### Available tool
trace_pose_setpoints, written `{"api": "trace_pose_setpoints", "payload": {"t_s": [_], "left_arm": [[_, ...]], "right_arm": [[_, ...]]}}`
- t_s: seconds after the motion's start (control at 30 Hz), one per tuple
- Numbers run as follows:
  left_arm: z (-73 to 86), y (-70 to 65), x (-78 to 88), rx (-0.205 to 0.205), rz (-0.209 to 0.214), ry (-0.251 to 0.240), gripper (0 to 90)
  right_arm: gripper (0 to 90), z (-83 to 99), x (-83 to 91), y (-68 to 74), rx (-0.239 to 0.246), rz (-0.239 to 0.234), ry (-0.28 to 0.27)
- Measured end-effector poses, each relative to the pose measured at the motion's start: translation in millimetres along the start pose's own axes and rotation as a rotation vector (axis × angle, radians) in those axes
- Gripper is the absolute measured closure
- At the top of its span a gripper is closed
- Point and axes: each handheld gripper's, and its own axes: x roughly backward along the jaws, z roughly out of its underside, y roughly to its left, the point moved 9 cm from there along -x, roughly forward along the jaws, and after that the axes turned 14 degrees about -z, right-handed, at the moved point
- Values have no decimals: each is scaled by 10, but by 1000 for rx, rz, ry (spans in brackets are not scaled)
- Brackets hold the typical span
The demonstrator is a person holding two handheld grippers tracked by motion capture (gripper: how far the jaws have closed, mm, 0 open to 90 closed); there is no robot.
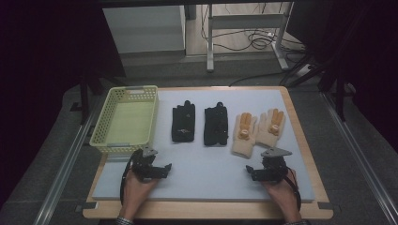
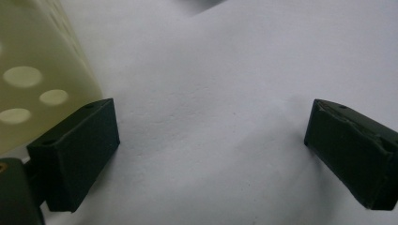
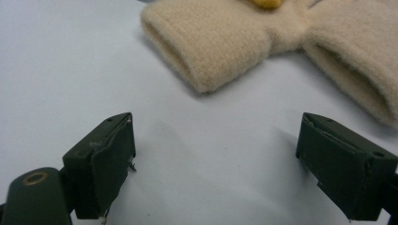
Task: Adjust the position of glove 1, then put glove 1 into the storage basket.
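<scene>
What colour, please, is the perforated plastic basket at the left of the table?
The perforated plastic basket is pale yellow-green, clearest in the high view.

my right gripper over the pad

my jaws stand wide apart with only bare pad between them; just ahead lie two beige gloves, cuffs toward me, untouched.

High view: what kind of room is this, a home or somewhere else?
Probably a lab or test workshop, not a home. A padded work board sits between dark curtains, loose cables lie on the floor behind, and each hand holds a tracked tool.
</scene>
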Motion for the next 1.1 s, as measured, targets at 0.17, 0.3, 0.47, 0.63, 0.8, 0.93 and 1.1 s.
{"api": "trace_pose_setpoints", "payload": {"t_s": [0.17,0.3,0.47,0.63,0.8,0.93,1.1], "left_arm": [[-1,1,-1,0,0,-1,34],[-1,2,-1,0,0,-1,34],[0,1,0,1,0,-1,34],[0,0,0,1,0,-2,34],[0,0,1,2,0,-2,34],[-1,1,0,2,0,-2,34],[0,0,1,2,0,-2,34]], "right_arm": [[118,-1,0,0,-2,-2,0],[118,-1,-1,-1,-3,-1,2],[121,-2,1,0,-3,-4,0],[130,-4,7,-7,-9,-5,-5],[132,-7,20,-6,-17,-9,-12],[134,-7,35,-15,-42,-19,-22],[145,-1,63,-42,-55,-15,-20]]}}
